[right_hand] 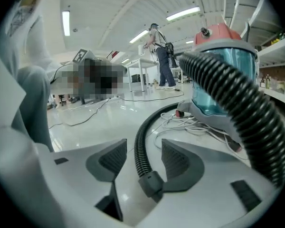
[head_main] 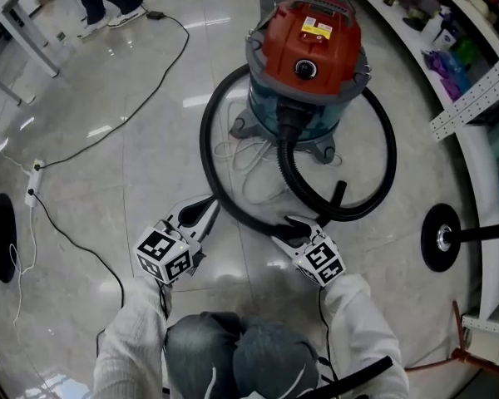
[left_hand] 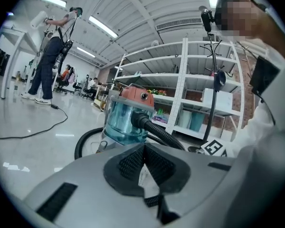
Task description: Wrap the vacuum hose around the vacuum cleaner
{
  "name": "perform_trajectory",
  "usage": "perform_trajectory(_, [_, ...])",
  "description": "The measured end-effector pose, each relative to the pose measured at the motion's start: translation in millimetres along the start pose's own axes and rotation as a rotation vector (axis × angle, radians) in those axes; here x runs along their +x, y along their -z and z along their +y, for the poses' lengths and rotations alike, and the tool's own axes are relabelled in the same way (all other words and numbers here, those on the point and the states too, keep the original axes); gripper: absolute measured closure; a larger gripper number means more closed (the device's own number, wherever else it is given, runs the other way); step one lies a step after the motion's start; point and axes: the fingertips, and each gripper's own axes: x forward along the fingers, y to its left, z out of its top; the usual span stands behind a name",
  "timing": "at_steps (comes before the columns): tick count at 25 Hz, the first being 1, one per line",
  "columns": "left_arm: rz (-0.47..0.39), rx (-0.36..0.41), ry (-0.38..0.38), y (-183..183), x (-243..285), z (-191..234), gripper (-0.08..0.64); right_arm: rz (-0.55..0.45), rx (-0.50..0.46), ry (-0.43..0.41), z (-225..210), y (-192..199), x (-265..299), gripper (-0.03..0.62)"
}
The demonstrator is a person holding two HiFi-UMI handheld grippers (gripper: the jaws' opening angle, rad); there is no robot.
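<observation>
Lying between the parted jaws of the right gripper (right_hand: pixel 144 146), unsqueezed, is the hose's end cuff (right_hand: pixel 151 183). The left gripper (left_hand: pixel 143 159), jaws together on nothing, sits nearby to the left. From the cuff the vacuum hose (head_main: pixel 206 135) runs lengthwise straight away from the right gripper. It curves left round the vacuum cleaner (head_main: pixel 309 48), passes behind it and comes round the right side to the front port. The hose thus rings the base on the floor (head_main: pixel 108 81), which fits either a loose wrap or a finished one.

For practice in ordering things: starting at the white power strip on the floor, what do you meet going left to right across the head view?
white power strip → left gripper → right gripper → round black stand base
</observation>
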Motion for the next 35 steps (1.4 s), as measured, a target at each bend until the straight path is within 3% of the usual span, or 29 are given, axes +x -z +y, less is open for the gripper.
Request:
perform_trajectory(4, [-0.045, -0.017, -0.045, -69, -41, -20, 0.558, -0.033, 0.121, 0.014, 26, -58, -50, 0.357])
perform_trajectory(9, [-0.045, 0.004, -0.101, -189, -113, -74, 0.558, -0.126, 0.277, 0.071, 56, -190, -152, 0.359])
perform_trajectory(12, [-0.091, -0.023, -0.168, -285, -157, -107, 0.558, -0.177, 0.326, 0.182, 58, -283, -223, 0.404])
perform_trajectory(16, [-0.126, -0.067, -0.275, -408, -229, -164, 0.558, -0.148, 0.408, 0.412, 69, -388, -330, 0.551])
perform_trajectory(20, [-0.156, -0.133, -0.387, -498, -304, -222, 0.558, -0.125, 0.58, 0.553, 104, -464, -425, 0.578])
perform_trajectory(23, [-0.171, -0.174, -0.444, -530, -347, -257, 0.558, -0.071, 0.561, 0.588, 146, -503, -466, 0.578])
perform_trajectory(25, [-0.171, -0.155, -0.45, -545, -365, -277, 0.558, -0.044, 0.51, 0.599, 175, -522, -482, 0.578])
perform_trajectory(30, [-0.165, -0.035, -0.355, -575, -399, -319, 0.558, -0.085, 0.466, 0.683, 239, -552, -513, 0.578])
perform_trajectory(33, [-0.149, 0.021, -0.3, -571, -436, -323, 0.558, -0.122, 0.499, 0.732, 290, -557, -515, 0.578])
perform_trajectory(35, [-0.147, 0.018, -0.262, -561, -473, -321, 0.558, -0.14, 0.533, 0.773, 331, -553, -511, 0.578])
